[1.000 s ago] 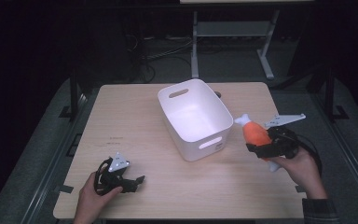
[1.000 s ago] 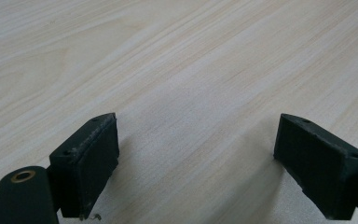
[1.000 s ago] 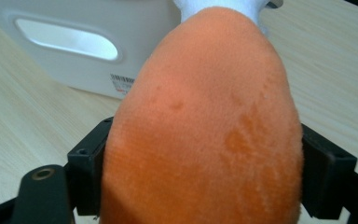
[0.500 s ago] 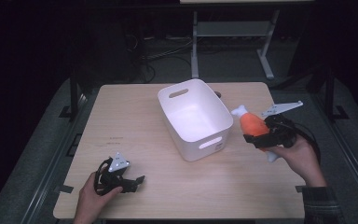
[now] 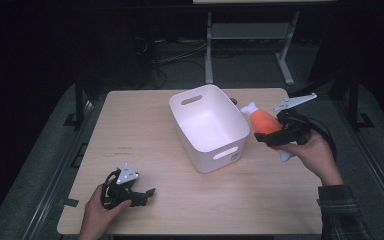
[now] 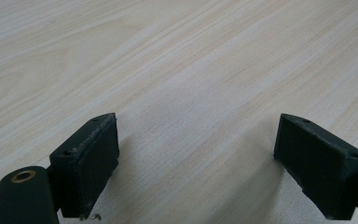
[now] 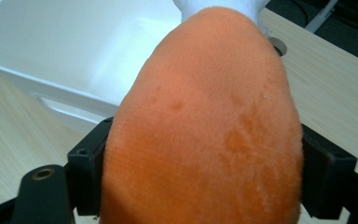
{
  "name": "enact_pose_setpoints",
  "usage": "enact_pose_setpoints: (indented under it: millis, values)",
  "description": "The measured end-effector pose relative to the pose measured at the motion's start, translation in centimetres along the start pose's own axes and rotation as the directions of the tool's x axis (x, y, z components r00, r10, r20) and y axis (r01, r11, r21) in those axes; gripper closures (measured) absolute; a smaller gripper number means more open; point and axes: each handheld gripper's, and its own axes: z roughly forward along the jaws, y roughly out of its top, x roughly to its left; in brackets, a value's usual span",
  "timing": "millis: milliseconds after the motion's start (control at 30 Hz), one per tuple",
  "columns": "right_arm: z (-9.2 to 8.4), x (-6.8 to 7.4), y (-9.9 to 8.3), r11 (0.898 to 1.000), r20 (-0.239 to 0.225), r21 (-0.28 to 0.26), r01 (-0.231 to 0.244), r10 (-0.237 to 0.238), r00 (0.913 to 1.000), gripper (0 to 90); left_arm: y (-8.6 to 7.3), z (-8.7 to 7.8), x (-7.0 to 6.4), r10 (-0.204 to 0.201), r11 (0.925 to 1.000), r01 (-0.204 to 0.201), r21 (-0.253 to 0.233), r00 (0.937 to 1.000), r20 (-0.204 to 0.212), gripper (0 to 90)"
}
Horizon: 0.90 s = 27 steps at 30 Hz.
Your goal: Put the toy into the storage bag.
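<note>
The right gripper [image 5: 272, 137] was clamped on an orange plush toy [image 5: 263, 123], held just right of the white bin [image 5: 207, 127], its white tip pointing far-left toward the rim; the bin lay left of it; the left gripper [image 5: 140, 195], jaws apart, rested empty at the near-left table [image 5: 140, 125].

The table [image 5: 145, 135] is pale wood grain, matt and pretty smooth, fine streaks running through it. The white bin [image 5: 209, 126] looks like smooth plastic with a soft sheen on the inside. The orange toy [image 7: 205, 126] is fuzzy plush cloth with a white knit-looking tip. Gripper pads [image 6: 89, 161] are black, matt, slightly scuffed rubbery stuff.
</note>
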Motion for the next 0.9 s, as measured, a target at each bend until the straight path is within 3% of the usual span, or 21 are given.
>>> enact_pose_setpoints:
  millis: [467, 900]
  values:
    - [1.2, 0.1, 3.1, 1.0, -0.009, 0.018, 0.024, -0.024, 0.9997, 19.8, 0.0, 0.0, 0.0, 0.003, 1.0, -0.003, 0.001, 1.0, -0.001, 13.1]
    - [3.2, 1.2, 5.8, 0.999, -0.03, 0.026, 0.044, -0.043, 0.9986, 19.8, 0.0, 0.0, 0.0, 0.002, 1.0, -0.002, 0.0, 1.0, -0.002, 13.1]
